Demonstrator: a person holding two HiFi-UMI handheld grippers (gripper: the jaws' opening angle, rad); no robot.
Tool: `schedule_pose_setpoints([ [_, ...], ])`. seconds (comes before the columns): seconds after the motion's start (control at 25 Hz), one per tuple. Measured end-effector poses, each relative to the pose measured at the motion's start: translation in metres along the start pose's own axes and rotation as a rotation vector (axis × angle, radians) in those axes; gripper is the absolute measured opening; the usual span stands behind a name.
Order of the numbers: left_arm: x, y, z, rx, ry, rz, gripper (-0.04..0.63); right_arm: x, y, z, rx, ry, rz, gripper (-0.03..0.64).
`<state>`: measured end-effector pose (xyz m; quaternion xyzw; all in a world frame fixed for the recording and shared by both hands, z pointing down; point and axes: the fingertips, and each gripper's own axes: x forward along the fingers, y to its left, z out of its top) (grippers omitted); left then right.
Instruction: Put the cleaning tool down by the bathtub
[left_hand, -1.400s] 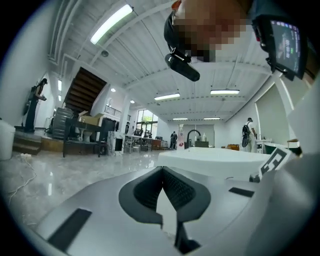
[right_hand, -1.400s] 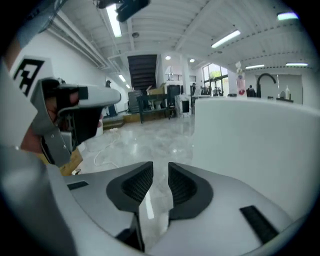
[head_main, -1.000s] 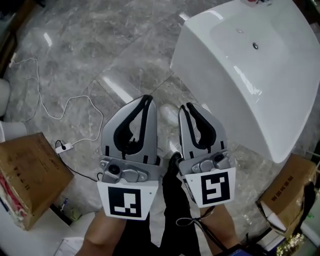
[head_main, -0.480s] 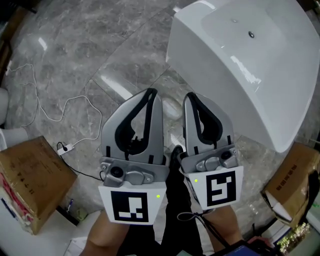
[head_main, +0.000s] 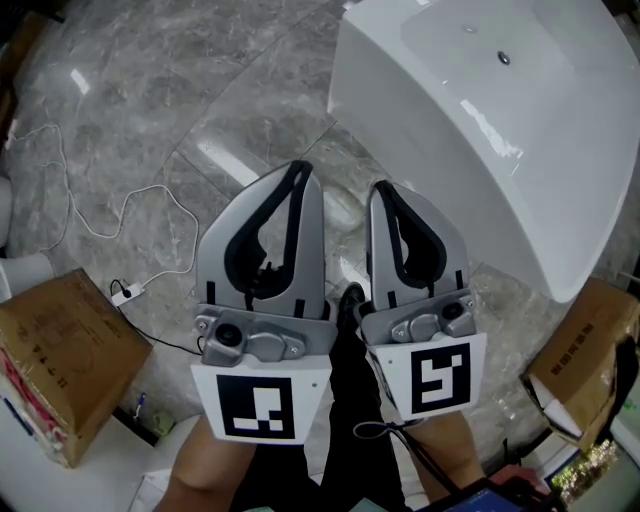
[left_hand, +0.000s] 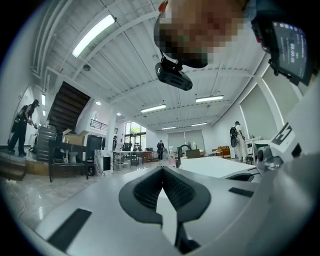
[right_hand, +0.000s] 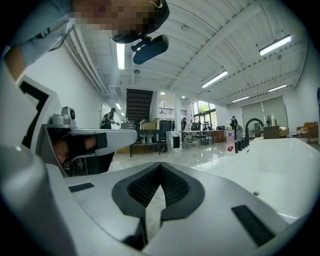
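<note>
Right jaws: are being held fully together on the right gripper (head_main: 380, 188), pad against pad, with nothing between them.
Left jaws: are likewise being held closed on the left gripper (head_main: 300, 170), and nothing is being gripped.
Grippers: are being carried side by side, close together and roughly level, above the marble floor (head_main: 150, 90).
Cleaning tool: is being shown in no view; neither gripper is holding it, and where it lies cannot be told.
Bathtub (head_main: 480, 130): is standing on the floor ahead and to the right, its white side wall nearest the right gripper.
Surroundings: a white cable (head_main: 110, 220) is trailing over the floor on the left towards a cardboard box (head_main: 60, 350); a second box (head_main: 585, 350) is sitting by the tub's near end.
Risk: with both grippers empty, the tool is probably either already set down or not yet fetched; if the grippers are being moved on without checking, the tub wall could be knocked, or the cable caught underfoot.
Change: compared with a second ago, the tub is filling more of the head view and lying closer to the grippers, while the left box is lying lower.
</note>
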<state>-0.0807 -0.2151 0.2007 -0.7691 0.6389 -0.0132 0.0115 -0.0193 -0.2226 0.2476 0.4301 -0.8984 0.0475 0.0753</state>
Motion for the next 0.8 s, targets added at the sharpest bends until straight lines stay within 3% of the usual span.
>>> schedule_pose_setpoints([
  [0.8, 0.013, -0.005, -0.011, -0.004, 0.009, -0.019, 0.015, 0.004, -0.009, -0.009, 0.011, 0.002, -0.019, 0.012],
])
